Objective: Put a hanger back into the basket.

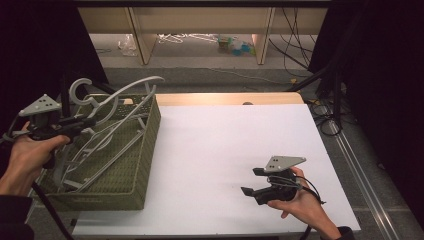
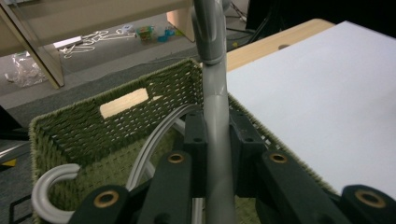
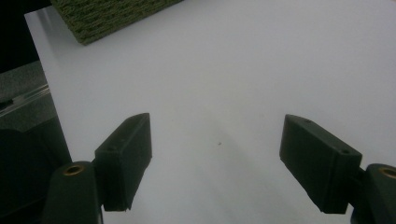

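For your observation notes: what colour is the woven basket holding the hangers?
Olive green; the basket shows best in the left gripper view.

Left gripper [image 1: 82,121]: black body, grey three-cornered plate on top with small dark holes, black cable trailing down. Jaws black, blocky pads with small screw holes, brass-ringed pivots on arms. Right gripper [image 1: 251,181]: same black build, same grey plate, thin black cables looping at back. Left hand [image 1: 27,157], right hand [image 1: 300,200]: dark sleeves at wrists.
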Tool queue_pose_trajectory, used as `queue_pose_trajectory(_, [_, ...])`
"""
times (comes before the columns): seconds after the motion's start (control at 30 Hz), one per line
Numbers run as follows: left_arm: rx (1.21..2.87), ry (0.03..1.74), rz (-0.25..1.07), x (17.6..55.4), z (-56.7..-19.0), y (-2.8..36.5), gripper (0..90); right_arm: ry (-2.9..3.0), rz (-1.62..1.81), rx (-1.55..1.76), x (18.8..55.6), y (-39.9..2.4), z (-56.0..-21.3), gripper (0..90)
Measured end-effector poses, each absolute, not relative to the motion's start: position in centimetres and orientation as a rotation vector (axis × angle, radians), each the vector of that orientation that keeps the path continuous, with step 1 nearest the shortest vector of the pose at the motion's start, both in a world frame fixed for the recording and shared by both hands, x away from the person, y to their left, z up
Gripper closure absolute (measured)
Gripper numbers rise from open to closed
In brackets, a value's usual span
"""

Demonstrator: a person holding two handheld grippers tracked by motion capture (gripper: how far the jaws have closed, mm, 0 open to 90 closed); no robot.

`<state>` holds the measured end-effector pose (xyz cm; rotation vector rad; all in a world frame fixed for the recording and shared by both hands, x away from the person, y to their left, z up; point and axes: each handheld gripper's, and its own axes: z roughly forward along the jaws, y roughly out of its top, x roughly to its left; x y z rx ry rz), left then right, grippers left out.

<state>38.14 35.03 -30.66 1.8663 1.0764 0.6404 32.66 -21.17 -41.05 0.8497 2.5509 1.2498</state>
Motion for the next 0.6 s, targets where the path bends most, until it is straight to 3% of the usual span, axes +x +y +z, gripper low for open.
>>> queue_pose_trajectory(0.6, [1.921,1.128,0.656,38.7,-34.3,38.3,78.9,2.557,1.241,0.849,32.8,-21.2,-41.2,26.2])
